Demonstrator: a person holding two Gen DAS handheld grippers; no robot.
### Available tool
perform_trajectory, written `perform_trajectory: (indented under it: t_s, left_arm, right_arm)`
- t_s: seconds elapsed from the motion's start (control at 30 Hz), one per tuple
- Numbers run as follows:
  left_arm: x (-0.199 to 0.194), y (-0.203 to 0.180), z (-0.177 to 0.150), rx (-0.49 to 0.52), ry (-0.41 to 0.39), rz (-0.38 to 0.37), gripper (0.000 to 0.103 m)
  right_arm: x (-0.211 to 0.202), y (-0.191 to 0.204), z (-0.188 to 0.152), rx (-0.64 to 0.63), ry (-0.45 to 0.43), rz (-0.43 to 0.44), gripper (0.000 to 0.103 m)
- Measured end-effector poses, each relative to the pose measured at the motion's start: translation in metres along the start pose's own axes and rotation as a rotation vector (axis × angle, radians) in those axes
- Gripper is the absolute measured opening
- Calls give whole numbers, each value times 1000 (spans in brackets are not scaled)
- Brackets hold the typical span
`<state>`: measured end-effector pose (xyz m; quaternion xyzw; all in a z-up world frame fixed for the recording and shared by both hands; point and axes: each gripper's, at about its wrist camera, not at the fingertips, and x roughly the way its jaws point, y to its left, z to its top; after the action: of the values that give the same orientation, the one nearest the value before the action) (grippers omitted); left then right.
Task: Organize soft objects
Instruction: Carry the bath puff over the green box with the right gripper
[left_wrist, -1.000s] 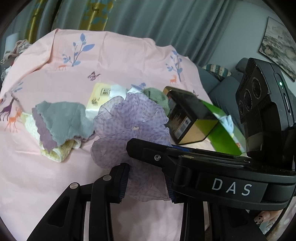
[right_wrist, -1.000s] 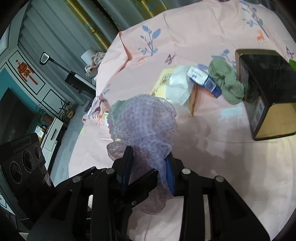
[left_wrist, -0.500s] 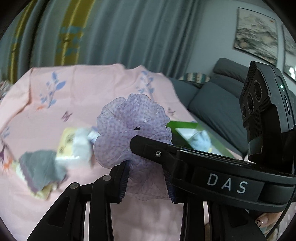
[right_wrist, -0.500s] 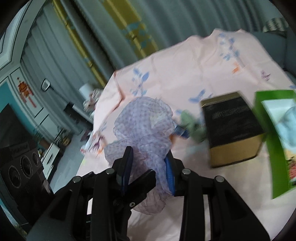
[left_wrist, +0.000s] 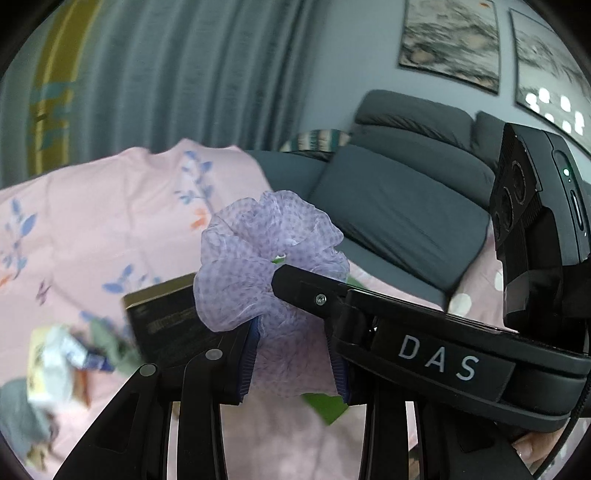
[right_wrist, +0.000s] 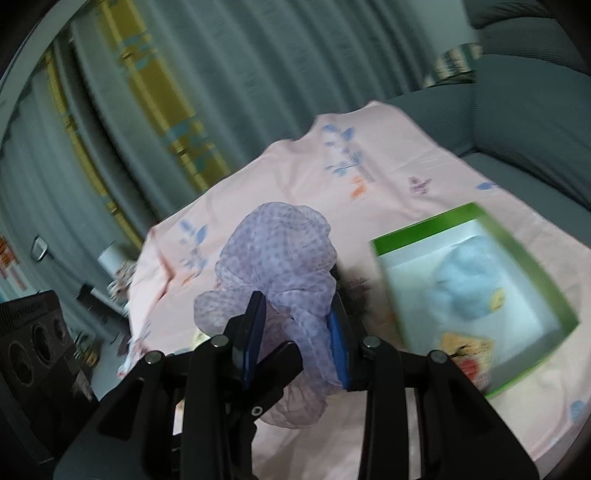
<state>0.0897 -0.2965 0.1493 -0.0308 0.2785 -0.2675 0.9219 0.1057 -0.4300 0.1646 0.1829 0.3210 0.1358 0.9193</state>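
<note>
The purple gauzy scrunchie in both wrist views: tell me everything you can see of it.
The purple gauzy scrunchie is a ruffled ring of sheer lilac fabric printed with small darker dots, bunched into flower-like folds. It looks thin, light and crumpled. It is held off the pink printed sheet, pinched between the blue pads of the left claw and the right claw alike, with its frills puffing out above the fingers and a loose tail hanging below in the right wrist view.

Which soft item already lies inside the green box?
The light blue fluffy one in the green box; the purple mesh scrunchie is clamped in both grippers.
</note>
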Motion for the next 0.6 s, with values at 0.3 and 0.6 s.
perform_trajectory:
  t_s: [0.3, 0.6]
  left_arm:
    - [67, -43, 12, 45, 79, -140, 36]
    - [128, -57, -3, 20, 215, -219, 36]
  right_arm:
    - [-12, -66, 15, 110, -60, -152, 34]
    - [-1, -121, 3, 261, -12, -292, 34]
